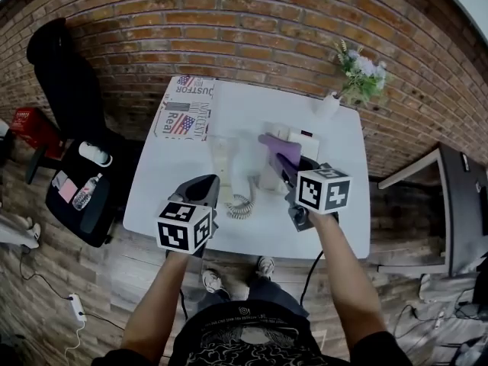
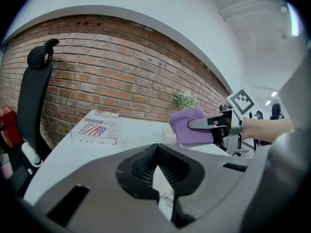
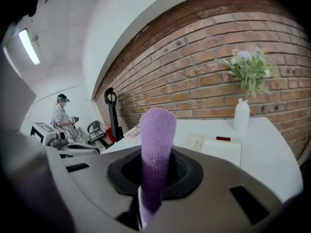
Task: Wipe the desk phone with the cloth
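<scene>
A white desk phone [image 1: 307,144] sits on the white table [image 1: 335,227]; its base also shows in the right gripper view [image 3: 219,151]. Its handset [image 1: 221,163] lies off the base to the left, joined by a coiled cord [image 1: 242,205]. My right gripper [image 1: 293,172] is shut on a purple cloth [image 1: 276,145] and holds it just above the phone's left part. The cloth [image 3: 156,130] sticks up between the jaws. My left gripper [image 1: 201,191] hovers near the handset's near end, shut with nothing in it [image 2: 155,150].
A printed box with a flag [image 1: 185,107] lies at the table's back left. A white vase with flowers [image 1: 357,75] stands at the back right. A black office chair [image 1: 72,82] is left of the table, and a dark side table [image 1: 457,197] is right.
</scene>
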`<state>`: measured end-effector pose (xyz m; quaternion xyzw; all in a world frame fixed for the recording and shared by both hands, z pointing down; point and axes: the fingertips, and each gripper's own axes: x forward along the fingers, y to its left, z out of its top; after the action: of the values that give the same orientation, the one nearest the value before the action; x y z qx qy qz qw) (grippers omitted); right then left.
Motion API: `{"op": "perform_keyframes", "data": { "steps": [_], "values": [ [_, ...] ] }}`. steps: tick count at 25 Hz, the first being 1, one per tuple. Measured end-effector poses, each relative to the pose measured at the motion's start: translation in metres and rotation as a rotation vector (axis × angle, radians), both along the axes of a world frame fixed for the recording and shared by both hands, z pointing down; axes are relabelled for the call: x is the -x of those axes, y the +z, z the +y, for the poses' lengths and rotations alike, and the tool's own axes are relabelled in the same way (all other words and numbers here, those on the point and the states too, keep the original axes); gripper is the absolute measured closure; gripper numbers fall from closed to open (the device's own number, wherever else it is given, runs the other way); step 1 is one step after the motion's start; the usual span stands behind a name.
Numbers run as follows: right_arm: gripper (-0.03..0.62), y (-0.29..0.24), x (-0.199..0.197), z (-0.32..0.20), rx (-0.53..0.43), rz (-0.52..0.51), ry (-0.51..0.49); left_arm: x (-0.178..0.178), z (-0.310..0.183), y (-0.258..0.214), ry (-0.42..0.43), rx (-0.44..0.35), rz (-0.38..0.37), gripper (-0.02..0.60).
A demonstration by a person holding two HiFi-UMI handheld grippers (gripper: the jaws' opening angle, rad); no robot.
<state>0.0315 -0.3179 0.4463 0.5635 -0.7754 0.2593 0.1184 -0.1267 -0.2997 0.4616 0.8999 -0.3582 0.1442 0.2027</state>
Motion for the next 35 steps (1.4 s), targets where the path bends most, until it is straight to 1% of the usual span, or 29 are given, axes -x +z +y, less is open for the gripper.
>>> {"op": "perform_keyframes", "data": {
  "steps": [11, 16, 21, 24, 27, 30, 32, 35],
  "values": [
    [0.551, -0.025, -0.027, -0.084, -0.010, 0.191, -0.212, -0.014, -0.026, 0.001, -0.116, 0.009, -0.007, 0.580],
    [0.551, -0.018, -0.033, -0.120, 0.003, 0.278, -0.316, -0.018, -0.037, 0.003, -0.168, 0.010, -0.014, 0.580],
    [0.551, -0.004, -0.033, -0.143, 0.012, 0.366, -0.406, -0.016, -0.042, 0.011, -0.233, 0.025, -0.015, 0.580],
    [0.551, 0.011, -0.030, -0.151, 0.034, 0.428, -0.467, -0.017, -0.044, 0.016, -0.258, 0.033, -0.016, 0.580],
    [0.551, 0.033, -0.022, -0.150, 0.074, 0.524, -0.575, -0.019, -0.043, 0.020, -0.274, 0.040, -0.018, 0.580],
    [0.551, 0.050, -0.013, -0.144, 0.117, 0.589, -0.689, -0.018, -0.040, 0.023, -0.286, 0.042, -0.021, 0.580],
    [0.551, 0.058, -0.008, -0.140, 0.141, 0.608, -0.739, -0.015, -0.039, 0.026, -0.293, 0.045, -0.021, 0.580],
    [0.551, 0.066, -0.002, -0.136, 0.175, 0.602, -0.770, -0.012, -0.037, 0.029, -0.302, 0.052, -0.018, 0.580]
  ]
}}
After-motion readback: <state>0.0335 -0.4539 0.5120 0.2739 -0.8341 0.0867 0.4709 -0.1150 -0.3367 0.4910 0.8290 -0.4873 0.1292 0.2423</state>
